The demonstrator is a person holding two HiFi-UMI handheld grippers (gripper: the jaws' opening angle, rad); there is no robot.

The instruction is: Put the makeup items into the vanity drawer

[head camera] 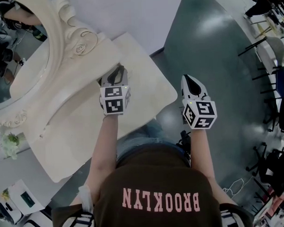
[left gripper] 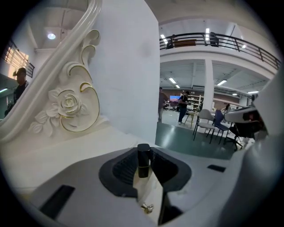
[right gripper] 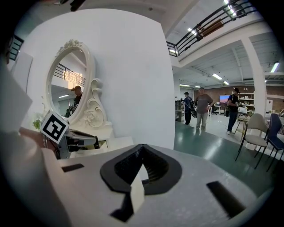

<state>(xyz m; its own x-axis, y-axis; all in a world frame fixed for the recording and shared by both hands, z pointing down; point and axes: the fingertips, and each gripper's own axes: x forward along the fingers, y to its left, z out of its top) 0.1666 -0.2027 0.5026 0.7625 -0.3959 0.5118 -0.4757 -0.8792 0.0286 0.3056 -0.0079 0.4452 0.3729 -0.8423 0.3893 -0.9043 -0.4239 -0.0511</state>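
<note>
Makeup, a small black tube (left gripper: 143, 159), sat clamped upright in my left gripper (left gripper: 143, 150) over the vanity top (head camera: 141, 90), ready for the drawer, while my right gripper (right gripper: 142, 156) hung closed, empty.

One word to read here: BROOKLYN, in pink capitals across the dark brown T-shirt (head camera: 158, 173), and it reads upside down in the head view. Black-and-white square code markers sit on the cube (head camera: 115, 100) of the left gripper (head camera: 115, 74) and on the cube (head camera: 200, 114) of the right gripper (head camera: 189, 79). They're patterns, not letters. The right gripper view catches one more such marker on the left gripper's cube.
</note>
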